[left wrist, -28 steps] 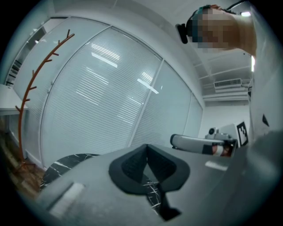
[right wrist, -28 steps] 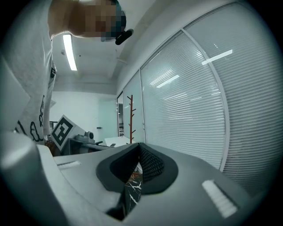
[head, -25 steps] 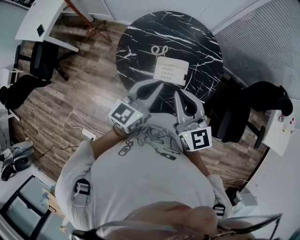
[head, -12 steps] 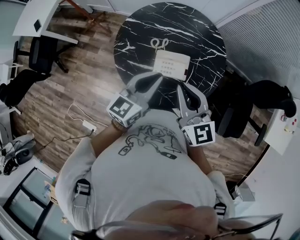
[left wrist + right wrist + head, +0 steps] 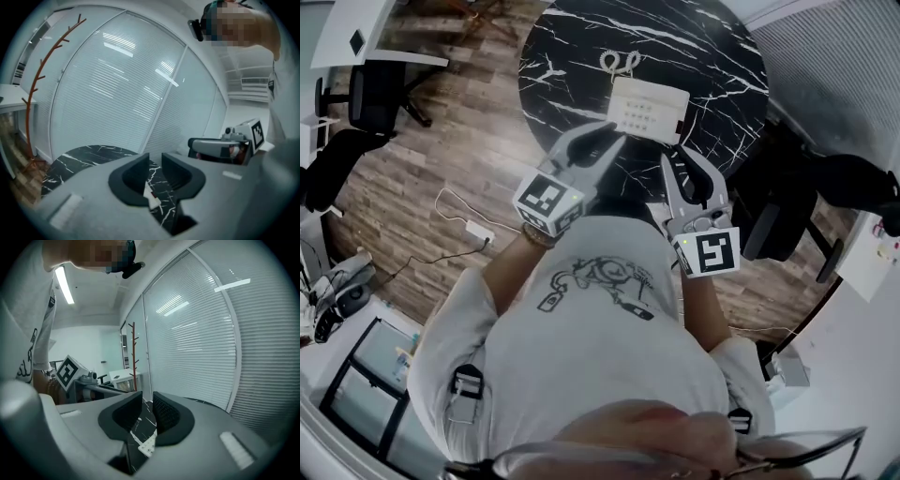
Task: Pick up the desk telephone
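— Where is the desk telephone [image 5: 649,109] to be found?

— It is seen lying flat, keypad up, on the round black marble table [image 5: 572,47], toward the edge nearest the person. A coiled cord [image 5: 619,63] is laid on the marble just beyond it.

— How is the left gripper [image 5: 602,142] placed?

— It is held over the near rim of the table and pointed at the telephone's left front corner. It is close to the corner, and no contact is shown. In the left gripper view its jaws are seen a narrow slit apart, having just been opening. Nothing is gripped. Only a sliver of the white telephone is glimpsed through the gap, lower down on the marble.

— And the right gripper [image 5: 682,167]?

— It is held beside the left one and aimed at the telephone's right front corner, short of it. Its jaws are likewise parted by a small gap, having just been opening. Nothing is clasped between the ribbed pads [image 5: 165,414], and a bit of keypad is seen past them.
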`<state>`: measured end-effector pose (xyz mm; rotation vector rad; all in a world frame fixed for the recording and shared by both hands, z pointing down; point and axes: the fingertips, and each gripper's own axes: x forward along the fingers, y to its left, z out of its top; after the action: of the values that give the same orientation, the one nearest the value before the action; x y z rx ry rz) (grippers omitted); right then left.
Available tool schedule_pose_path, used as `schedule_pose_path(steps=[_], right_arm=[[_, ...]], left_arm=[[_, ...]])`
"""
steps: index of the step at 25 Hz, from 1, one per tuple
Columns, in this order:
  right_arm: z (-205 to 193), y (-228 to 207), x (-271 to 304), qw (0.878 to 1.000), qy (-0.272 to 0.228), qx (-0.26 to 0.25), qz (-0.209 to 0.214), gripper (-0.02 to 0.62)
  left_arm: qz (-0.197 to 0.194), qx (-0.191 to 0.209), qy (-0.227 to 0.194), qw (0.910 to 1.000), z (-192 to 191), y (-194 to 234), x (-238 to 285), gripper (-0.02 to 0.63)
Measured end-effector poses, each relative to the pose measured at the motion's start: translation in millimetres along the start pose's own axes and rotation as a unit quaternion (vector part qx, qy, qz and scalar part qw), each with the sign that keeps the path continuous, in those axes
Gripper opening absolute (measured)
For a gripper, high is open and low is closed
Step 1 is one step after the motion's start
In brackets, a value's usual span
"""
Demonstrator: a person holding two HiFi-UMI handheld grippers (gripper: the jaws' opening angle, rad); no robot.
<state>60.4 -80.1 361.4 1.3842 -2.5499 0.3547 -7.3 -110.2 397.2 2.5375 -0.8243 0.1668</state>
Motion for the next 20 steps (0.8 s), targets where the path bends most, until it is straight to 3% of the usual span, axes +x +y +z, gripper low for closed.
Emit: schedule_pose_path(steps=[20], right_arm=[[-162.1, -72.8, 61.4, 0.993, 0.099, 0.041, -0.041, 0.204]], left_arm=[[0.055, -0.047, 0.102, 0.9922, -155.3, 107.6, 67.8, 0.202]])
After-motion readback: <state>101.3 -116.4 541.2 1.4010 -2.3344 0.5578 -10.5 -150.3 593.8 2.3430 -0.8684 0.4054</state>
